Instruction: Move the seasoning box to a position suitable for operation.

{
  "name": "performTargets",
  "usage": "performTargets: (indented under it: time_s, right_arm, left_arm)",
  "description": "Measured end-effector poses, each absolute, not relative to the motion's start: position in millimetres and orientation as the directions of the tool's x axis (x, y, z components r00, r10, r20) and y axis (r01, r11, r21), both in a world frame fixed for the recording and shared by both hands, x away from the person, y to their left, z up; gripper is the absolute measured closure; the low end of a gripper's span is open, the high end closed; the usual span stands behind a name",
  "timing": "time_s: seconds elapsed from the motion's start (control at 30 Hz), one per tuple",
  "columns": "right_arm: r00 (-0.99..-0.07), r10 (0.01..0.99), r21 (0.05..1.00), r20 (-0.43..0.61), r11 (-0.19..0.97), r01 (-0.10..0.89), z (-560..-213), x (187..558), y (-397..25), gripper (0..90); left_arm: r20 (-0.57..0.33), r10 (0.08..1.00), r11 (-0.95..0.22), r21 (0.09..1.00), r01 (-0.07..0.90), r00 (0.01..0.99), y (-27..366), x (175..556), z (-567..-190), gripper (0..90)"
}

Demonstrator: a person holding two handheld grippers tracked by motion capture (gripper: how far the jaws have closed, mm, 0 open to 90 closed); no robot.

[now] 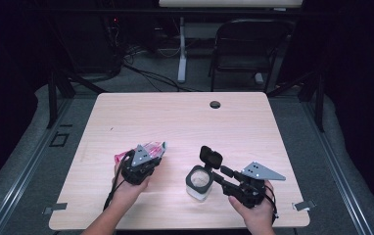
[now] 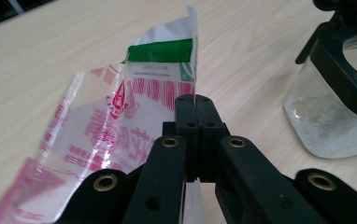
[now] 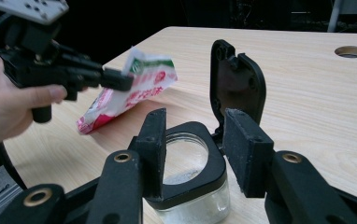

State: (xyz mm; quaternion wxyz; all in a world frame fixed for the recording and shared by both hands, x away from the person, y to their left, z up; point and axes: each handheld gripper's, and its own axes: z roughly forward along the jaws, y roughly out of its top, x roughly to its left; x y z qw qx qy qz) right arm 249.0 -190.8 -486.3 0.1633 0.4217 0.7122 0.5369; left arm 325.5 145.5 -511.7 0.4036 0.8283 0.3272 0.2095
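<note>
Midway: left gripper (image 1: 151, 155) pinches the pink sachet (image 1: 148, 148) at lower left, right gripper (image 3: 200, 140) spread around the open-lidded jar (image 1: 198, 182) at lower centre; pouring evidently remains.

bag (image 2: 120, 121): print too blurred to read, lower end cut off by frame | jar (image 2: 335, 116): right side cut off | jar contents: too indistinct to identify
</note>
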Motion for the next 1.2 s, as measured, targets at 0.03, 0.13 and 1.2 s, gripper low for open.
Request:
performTargets:
  time_s: [0.03,0.13,1.2]
  right_arm:
    - [-0.592,0.776,0.902,0.22,0.069,0.426,-486,249,-190,59.8]
    - [-0.602,0.769,0.903,0.215,0.078,0.422,-485,250,-189,59.9]
    - [-0.71,0.677,0.901,0.194,0.164,0.403,-489,275,-144,59.3]
  left_arm:
    - [0.085,0.714,-0.449,0.817,0.362,0.695,150,325,-505,90.0]
    - [0.085,0.723,-0.424,0.838,0.343,0.685,161,322,-493,90.0]
    - [-0.026,0.634,-0.338,0.889,0.308,0.773,179,274,-457,90.0]
